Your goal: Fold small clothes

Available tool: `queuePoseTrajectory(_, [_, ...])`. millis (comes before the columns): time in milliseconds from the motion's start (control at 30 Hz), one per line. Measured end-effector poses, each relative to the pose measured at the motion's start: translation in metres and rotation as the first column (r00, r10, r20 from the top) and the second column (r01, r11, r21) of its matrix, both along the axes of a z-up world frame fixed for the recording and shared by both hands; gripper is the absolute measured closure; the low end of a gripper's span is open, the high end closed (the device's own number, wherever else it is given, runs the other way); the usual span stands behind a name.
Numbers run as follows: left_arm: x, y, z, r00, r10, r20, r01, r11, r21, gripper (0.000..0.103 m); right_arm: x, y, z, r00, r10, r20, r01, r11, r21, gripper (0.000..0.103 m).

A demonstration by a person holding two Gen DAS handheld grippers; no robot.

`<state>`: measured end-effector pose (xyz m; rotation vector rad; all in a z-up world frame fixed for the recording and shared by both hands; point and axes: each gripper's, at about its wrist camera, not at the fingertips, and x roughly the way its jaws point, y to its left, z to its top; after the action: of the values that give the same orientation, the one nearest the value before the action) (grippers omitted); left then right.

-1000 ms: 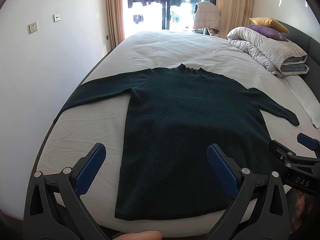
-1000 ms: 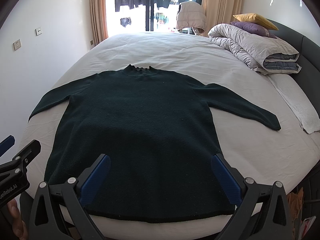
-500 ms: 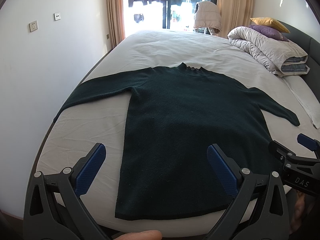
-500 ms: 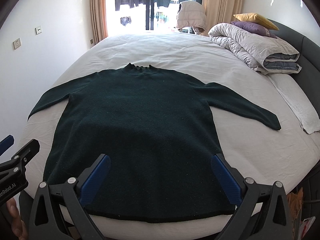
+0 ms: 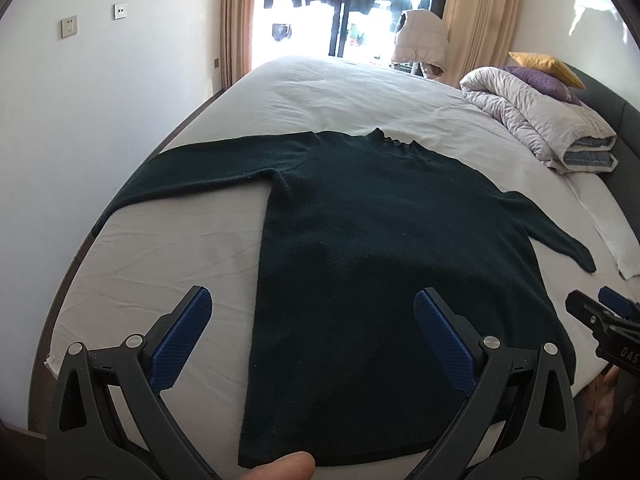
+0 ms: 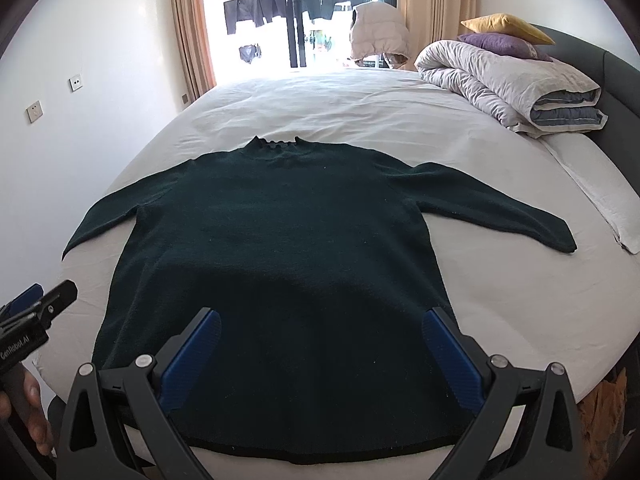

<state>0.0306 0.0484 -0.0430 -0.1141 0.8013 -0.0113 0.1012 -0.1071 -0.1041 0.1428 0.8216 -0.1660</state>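
A dark green sweater [image 5: 380,240] lies flat on the white bed [image 5: 160,264], collar far, hem at the near edge, both sleeves spread out. It also shows in the right wrist view [image 6: 288,248]. My left gripper [image 5: 312,332] is open and empty, hovering above the sweater's lower left part. My right gripper [image 6: 320,344] is open and empty above the hem's middle. The right gripper's tip shows at the right edge of the left wrist view [image 5: 600,320]; the left gripper's tip shows at the left edge of the right wrist view [image 6: 36,308].
A rolled grey duvet [image 6: 508,80] with purple and yellow pillows [image 6: 504,28] lies at the far right by the dark headboard [image 6: 616,76]. A folded white cloth [image 6: 600,200] lies along the right side. A white wall [image 5: 80,120] stands left. Balcony doors [image 6: 300,12] are beyond the bed.
Both grippers have shifted slightly, so the sweater sits a little differently in view. Both stay open and empty; the sweater has not moved.
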Motion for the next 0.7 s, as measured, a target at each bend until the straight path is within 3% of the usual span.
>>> queuePoseTrajectory(100, [0.013, 0.025, -0.004, 1.000, 0.005, 0.017, -0.004, 0.998, -0.057, 0.000, 0.007, -0.003, -0.007, 1.000, 0.010, -0.004, -0.010, 1.000, 0.008, 0.004])
queuePoseTrajectory(233, [0.035, 0.073, -0.013, 1.000, -0.002, 0.028, 0.007, 0.981, -0.196, 0.000, 0.024, 0.000, -0.015, 0.999, 0.039, -0.007, -0.039, 0.999, -0.003, 0.006])
queuePoseTrajectory(333, [0.057, 0.117, -0.024, 0.999, 0.030, -0.021, -0.034, 0.976, -0.216, 0.000, 0.044, 0.009, -0.019, 0.997, 0.077, -0.007, -0.078, 0.997, -0.023, 0.010])
queuePoseTrajectory(400, [0.071, 0.160, -0.032, 0.997, 0.068, -0.048, -0.080, 0.949, -0.307, 0.000, 0.060, 0.016, -0.020, 0.994, 0.107, -0.004, -0.107, 0.994, -0.038, 0.015])
queuePoseTrajectory(467, [0.082, 0.211, -0.043, 0.985, 0.165, -0.056, -0.173, 0.885, -0.431, 0.000, 0.076, 0.024, -0.022, 0.991, 0.133, -0.011, -0.134, 0.990, -0.039, 0.022])
queuePoseTrajectory(533, [0.091, 0.263, -0.061, 0.969, 0.240, -0.066, -0.230, 0.759, -0.609, 0.001, 0.094, 0.033, -0.026, 0.986, 0.164, -0.020, -0.164, 0.986, -0.008, 0.031])
queuePoseTrajectory(600, [0.105, 0.300, -0.087, 0.954, 0.283, -0.098, -0.260, 0.620, -0.740, 0.001, 0.112, 0.044, -0.032, 0.980, 0.195, -0.027, -0.194, 0.980, 0.038, 0.034])
queuePoseTrajectory(700, [0.126, 0.330, -0.124, 0.936, 0.312, -0.163, -0.303, 0.479, -0.824, 0.001, 0.134, 0.063, -0.037, 0.972, 0.229, -0.044, -0.226, 0.971, 0.074, 0.034])
